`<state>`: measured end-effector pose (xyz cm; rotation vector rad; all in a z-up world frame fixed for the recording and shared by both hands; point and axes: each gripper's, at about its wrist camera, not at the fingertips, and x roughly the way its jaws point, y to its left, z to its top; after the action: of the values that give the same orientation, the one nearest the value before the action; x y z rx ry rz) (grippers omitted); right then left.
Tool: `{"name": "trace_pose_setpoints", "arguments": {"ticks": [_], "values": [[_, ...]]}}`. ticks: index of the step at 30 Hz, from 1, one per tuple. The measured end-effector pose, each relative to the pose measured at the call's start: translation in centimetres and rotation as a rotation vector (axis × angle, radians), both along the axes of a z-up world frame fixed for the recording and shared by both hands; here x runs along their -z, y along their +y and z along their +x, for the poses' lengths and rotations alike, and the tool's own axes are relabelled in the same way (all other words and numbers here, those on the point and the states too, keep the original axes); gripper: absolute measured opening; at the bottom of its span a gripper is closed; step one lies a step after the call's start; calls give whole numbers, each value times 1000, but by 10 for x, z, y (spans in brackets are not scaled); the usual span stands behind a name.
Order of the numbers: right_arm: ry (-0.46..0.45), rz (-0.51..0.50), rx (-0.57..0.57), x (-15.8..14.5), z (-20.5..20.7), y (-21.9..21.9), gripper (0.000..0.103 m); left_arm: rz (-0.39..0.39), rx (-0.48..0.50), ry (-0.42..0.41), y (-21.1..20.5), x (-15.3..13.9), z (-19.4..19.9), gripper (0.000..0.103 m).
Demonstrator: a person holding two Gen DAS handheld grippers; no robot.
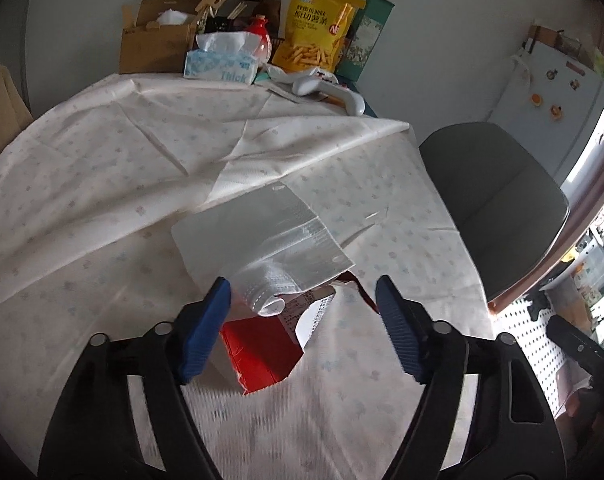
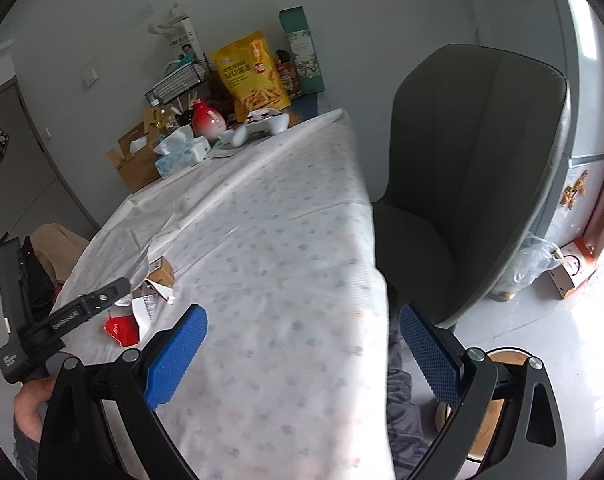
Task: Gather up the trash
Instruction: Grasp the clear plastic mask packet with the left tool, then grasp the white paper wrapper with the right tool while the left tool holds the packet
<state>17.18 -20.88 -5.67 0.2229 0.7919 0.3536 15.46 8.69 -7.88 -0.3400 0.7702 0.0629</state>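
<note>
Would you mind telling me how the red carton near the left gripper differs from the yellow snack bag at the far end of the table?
The red carton lies on its side, torn open and crumpled; the yellow snack bag stands upright and looks intact. The carton lies on the open tablecloth between the left gripper's open pads; the bag stands at the far end among other items. Both are food packaging.

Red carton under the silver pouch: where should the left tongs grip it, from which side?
Grip the red carton across its two side faces at the bare near end, coming down from above and the near side. It lies flat with that end uncovered; the silver pouch overlaps its far end. The left tongs already straddle it, open.
</note>
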Motion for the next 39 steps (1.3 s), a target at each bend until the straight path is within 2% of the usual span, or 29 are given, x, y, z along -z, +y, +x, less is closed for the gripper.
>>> {"name": "trace_pose_setpoints", "arguments": {"ticks": [5, 6, 7, 10, 13, 18, 21, 23, 33, 36, 37, 39], "values": [[10, -1, -21, 4, 4, 13, 95, -9, -7, 16, 4, 8, 6, 57], [11, -2, -24, 4, 4, 15, 95, -10, -5, 18, 4, 9, 7, 50], [12, -2, -28, 5, 5, 17, 95, -10, -5, 23, 5, 9, 7, 38], [16, 2, -41, 5, 8, 24, 95, -45, -9, 28, 10, 11, 5, 17], [14, 2, -63, 4, 9, 35, 95, -33, -23, 18, 13, 7, 0, 13], [19, -5, -130, 6, 9, 63, 93, -57, -56, -29, 26, -8, -17, 12], [31, -13, -183, 9, 10, 84, 85, -48, -76, -52, 33, -18, -26, 12], [49, -14, -227, 13, 13, 101, 75, -44, -91, -56, 37, -20, -31, 12], [96, -81, -362, 31, 25, 168, 39, -47, -163, -56, 63, -20, -54, 12], [115, -111, -372, 41, 31, 180, 20, -48, -168, -53, 65, -19, -56, 12], [123, -116, -372, 44, 32, 181, 9, -49, -169, -53, 65, -19, -57, 12], [125, -107, -354, 45, 34, 178, 4, -49, -167, -57, 65, -20, -57, 12]]}}
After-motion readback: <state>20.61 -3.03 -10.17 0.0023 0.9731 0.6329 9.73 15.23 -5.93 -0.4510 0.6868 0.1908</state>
